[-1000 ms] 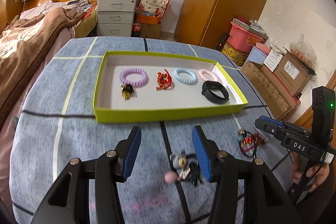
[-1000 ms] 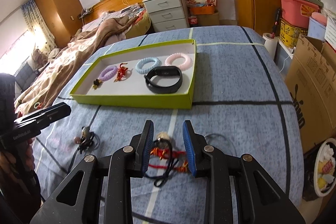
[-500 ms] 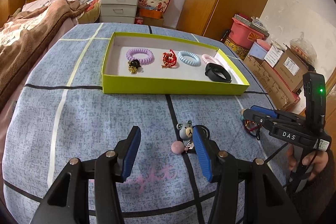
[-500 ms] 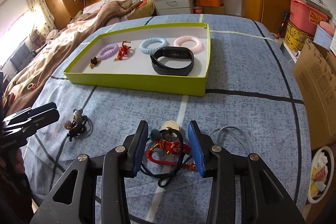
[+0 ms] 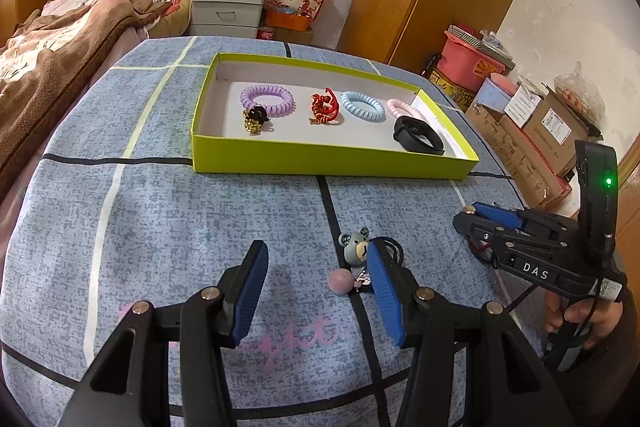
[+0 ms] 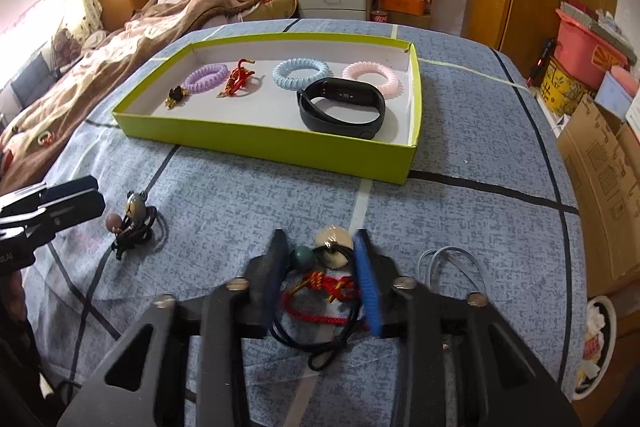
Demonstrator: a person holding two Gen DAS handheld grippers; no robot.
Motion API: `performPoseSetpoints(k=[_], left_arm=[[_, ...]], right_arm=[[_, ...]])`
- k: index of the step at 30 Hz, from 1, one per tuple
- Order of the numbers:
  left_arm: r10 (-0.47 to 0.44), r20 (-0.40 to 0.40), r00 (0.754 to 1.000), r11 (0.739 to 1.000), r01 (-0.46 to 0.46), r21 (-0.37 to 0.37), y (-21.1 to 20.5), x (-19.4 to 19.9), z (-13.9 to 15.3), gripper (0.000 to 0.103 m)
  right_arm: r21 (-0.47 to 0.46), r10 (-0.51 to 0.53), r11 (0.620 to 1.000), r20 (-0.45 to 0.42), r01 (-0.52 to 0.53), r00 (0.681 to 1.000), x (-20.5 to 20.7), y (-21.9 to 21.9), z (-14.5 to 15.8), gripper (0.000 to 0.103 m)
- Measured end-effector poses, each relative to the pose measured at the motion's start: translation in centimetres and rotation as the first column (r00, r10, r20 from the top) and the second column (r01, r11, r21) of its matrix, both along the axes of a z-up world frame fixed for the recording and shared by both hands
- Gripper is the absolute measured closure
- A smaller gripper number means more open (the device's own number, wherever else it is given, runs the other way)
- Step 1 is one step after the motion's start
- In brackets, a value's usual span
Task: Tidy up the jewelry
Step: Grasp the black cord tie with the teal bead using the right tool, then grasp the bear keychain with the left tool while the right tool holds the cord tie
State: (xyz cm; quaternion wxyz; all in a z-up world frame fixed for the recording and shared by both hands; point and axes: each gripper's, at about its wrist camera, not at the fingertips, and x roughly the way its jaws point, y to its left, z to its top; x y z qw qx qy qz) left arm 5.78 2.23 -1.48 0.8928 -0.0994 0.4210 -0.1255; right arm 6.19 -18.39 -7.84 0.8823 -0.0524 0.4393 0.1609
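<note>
A yellow-green tray [image 5: 332, 159] [image 6: 264, 143] lies on the blue cloth and holds purple, blue and pink coil bands, a red knot charm, a gold-black charm and a black wristband [image 6: 340, 105]. My left gripper [image 5: 316, 279] is open; a grey bear charm [image 5: 356, 249] with a pink bead and black cord lies just off its right finger. My right gripper [image 6: 320, 279] is open around a red cord necklace [image 6: 328, 287] with a green bead and a cream disc. The bear charm [image 6: 134, 219] also shows in the right wrist view.
A clear loop of cord [image 6: 452, 267] lies right of my right gripper. Cardboard boxes [image 6: 600, 179] stand past the table's right edge, a bed [image 5: 60, 39] on the left, and a drawer cabinet [image 5: 228, 5] behind.
My left gripper has pulled back and left, so the bear charm now lies off its right finger. My right gripper has opened wider around the red cord necklace.
</note>
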Motion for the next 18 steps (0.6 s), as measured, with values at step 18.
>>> performPoseSetpoints(k=[18], left_arm=[[-0.032, -0.017, 0.999, 0.999, 0.032, 0.001, -0.7, 0.1, -0.5, 0.050]], right_arm=[[0.109, 0.147, 0.984, -0.018, -0.144, 0.989, -2.7, 2.7, 0.1, 0.089]])
